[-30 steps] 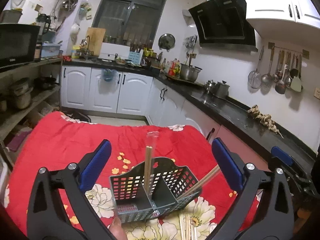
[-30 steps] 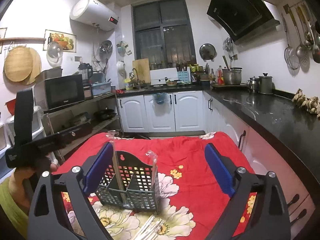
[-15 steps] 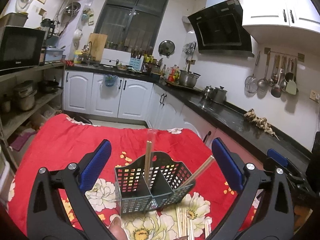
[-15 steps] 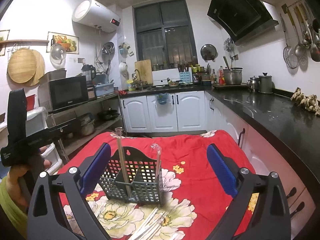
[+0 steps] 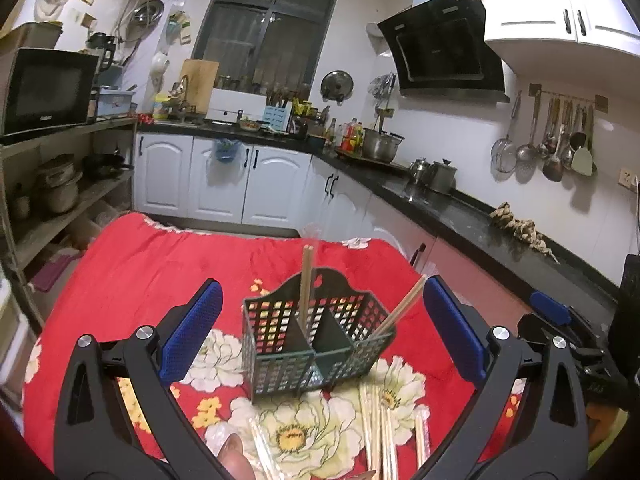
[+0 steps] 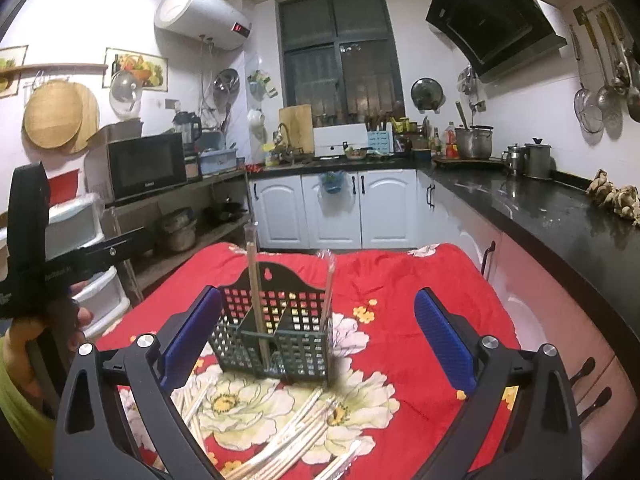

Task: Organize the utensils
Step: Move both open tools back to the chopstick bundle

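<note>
Chopsticks half sorted, both tools empty

Left tool [image 5: 320, 336] and right tool [image 6: 318, 334] are both spread wide with nothing in them, hovering on the near side of the dark green caddy [image 5: 316, 340], which sits around the middle of the bench [image 5: 132, 264] on its red flowery cloth. One wrapped pair of chopsticks [image 5: 306, 284] stands upright against the caddy's divider, and another pair [image 5: 400, 306] leans out over its right corner, I'd guess because it's long and the slot is roomy. A loose pile of wrapped chopsticks [image 6: 288, 436] is still lying flat by the near edge of the bench, just in front of the caddy. My read is the tools are held open and low like that to go down for the next pair from the pile.
</note>
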